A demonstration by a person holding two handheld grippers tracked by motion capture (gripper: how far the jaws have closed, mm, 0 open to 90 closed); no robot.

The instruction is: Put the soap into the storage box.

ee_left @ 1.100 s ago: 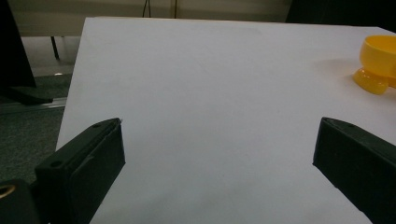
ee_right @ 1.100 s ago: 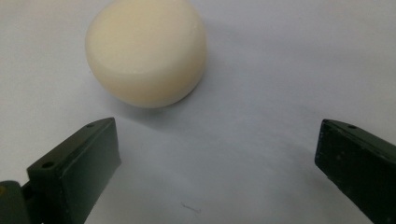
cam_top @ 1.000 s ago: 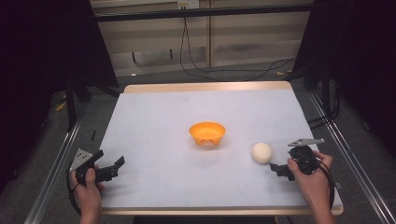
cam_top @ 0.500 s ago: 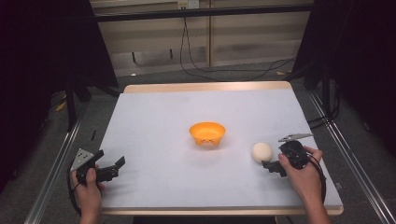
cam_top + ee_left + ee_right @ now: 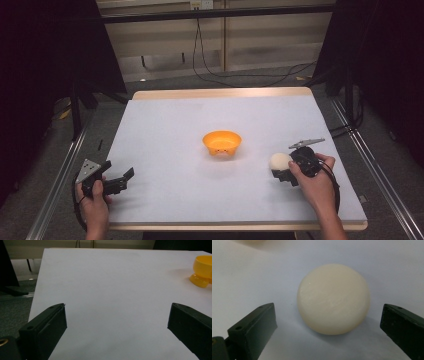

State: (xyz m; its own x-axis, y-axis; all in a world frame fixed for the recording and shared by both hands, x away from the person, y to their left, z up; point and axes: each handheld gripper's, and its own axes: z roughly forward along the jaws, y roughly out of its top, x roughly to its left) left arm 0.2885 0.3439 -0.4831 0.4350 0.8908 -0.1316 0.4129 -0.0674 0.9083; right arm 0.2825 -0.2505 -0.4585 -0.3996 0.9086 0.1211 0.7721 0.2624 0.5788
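The right gripper (image 5: 281, 174) sits low on the white table (image 5: 170, 130) with its jaws spread wide and nothing in them. Just ahead of it lies a cream ball (image 5: 333, 298), centred in the gap between the jaws in the right gripper view but not yet between their tips. In the high view the ball (image 5: 279, 161) rests on the table just off the gripper's nose, touching neither jaw. An orange bowl (image 5: 221, 142) stands beyond the gripper and off to its left, well apart from the ball.

The ball looks smooth and faintly glossy, with a slightly flattened underside where it meets the table. It is probably light, and it may be a soft or doughy piece; how firm it is cannot be told. A round, slick surface is likely to squirt out of flat jaws if pinched off centre. The safest hold looks to be across its widest part, at mid-height, with a jaw on each side and only modest pressure.

The left gripper (image 5: 118, 183) rests far across the table, jaws also apart and empty. From the left gripper view the bowl (image 5: 203, 270) stands ahead and to the right.
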